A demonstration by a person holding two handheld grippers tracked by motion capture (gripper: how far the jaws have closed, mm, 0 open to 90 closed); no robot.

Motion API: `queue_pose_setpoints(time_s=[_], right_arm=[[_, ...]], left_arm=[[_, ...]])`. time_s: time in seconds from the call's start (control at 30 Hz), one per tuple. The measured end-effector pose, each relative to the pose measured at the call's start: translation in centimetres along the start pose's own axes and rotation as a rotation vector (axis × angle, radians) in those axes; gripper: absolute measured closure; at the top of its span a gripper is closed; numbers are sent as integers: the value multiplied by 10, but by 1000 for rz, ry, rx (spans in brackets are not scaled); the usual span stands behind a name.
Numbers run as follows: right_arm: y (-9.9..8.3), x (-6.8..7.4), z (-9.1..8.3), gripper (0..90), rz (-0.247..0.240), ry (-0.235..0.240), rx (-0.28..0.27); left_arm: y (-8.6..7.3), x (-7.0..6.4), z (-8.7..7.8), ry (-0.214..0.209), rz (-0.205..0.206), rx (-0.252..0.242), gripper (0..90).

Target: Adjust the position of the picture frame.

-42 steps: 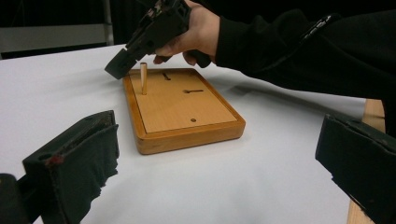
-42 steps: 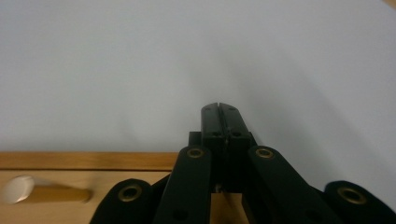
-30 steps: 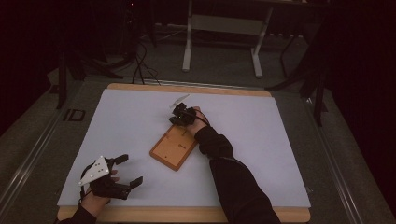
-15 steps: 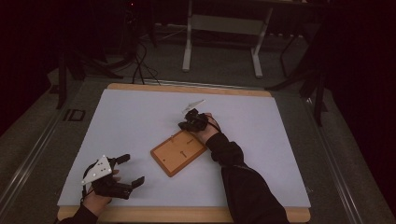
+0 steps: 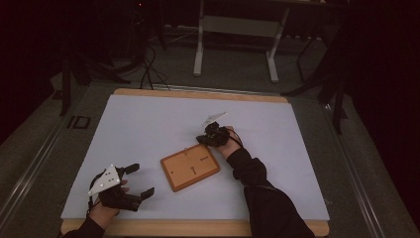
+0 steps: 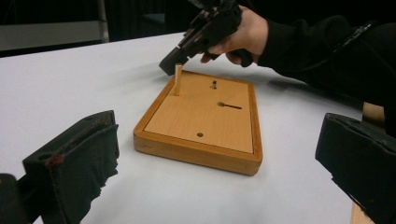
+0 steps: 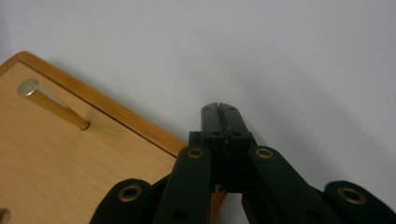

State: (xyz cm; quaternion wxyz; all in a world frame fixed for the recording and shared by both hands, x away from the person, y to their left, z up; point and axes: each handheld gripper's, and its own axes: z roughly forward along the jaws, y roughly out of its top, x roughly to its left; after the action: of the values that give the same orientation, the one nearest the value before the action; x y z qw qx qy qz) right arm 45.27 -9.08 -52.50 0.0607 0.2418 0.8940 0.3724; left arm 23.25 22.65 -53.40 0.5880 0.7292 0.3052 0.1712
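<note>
A flat wooden board (image 5: 190, 167) lies at an angle in the middle of the white mat. One small wooden peg (image 6: 177, 79) stands upright near its far corner, and the board face has a few holes and a slot. My right gripper (image 5: 204, 139) is shut with nothing in it, its tip just beyond the board's far corner, close to the peg (image 7: 51, 103). In the right gripper view the shut jaws (image 7: 218, 109) hover over white mat beside the board edge (image 7: 121, 114). My left gripper (image 5: 142, 179) stands open, left of the board (image 6: 205, 116) and apart from it.
The white mat (image 5: 148, 124) covers a wooden tabletop whose edge (image 5: 198, 228) shows at the front. Dark floor, cables and a metal stand (image 5: 235, 29) lie beyond the table's far side.
The board has turned and slid a little toward the near side. My right gripper moved right and nearer, staying at the board's far corner. My left gripper has hardly moved.
</note>
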Motion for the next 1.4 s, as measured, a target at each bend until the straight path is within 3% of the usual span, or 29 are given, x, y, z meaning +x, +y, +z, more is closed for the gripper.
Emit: queue_pose_setpoints(time_s=[0.6, 0.93, 1.3, 1.4], right_arm=[[-35, 23, -27, 900, 47, 20, -34], [-44, 35, -33, 900, 40, 5, -47], [-44, 31, -43, 900, 63, -9, -106], [-47, 32, -50, 884, 58, -13, -109]], left_arm=[[3, 1, 13, -31, 13, 16, 0], [5, 1, 20, -53, 23, 19, 0], [6, -2, 25, -76, 28, 12, 0], [6, -5, 29, -83, 50, 46, 0]])
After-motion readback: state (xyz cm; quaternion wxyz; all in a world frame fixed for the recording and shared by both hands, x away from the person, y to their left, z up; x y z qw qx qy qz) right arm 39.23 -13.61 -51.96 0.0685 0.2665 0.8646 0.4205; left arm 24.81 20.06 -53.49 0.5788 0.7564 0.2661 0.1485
